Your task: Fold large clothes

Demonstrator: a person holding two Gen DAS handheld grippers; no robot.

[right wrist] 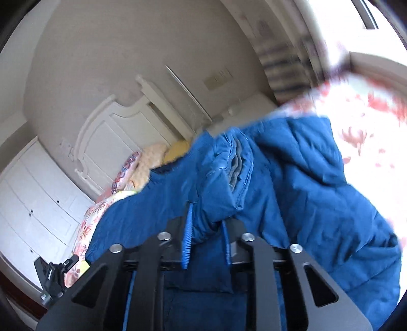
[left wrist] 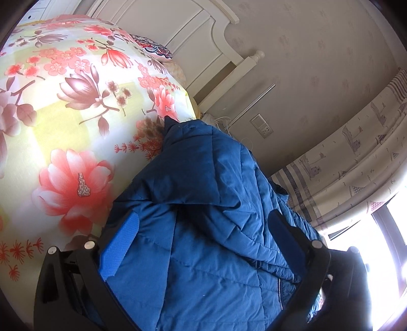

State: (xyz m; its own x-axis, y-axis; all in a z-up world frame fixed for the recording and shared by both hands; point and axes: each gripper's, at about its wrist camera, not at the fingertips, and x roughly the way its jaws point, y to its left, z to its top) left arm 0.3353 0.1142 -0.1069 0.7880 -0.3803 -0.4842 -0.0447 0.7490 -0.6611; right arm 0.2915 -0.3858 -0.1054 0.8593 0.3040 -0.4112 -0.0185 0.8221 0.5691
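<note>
My right claw is pinching a fold of the blue puffy coat. My left claw is spread wide around the coat. The coat lies on the flowery bed cover.

Bed covered with floral sheet, red and pink flowers on cream and yellow. Blue quilted jacket lies on it. Pillows at white headboard.
</note>
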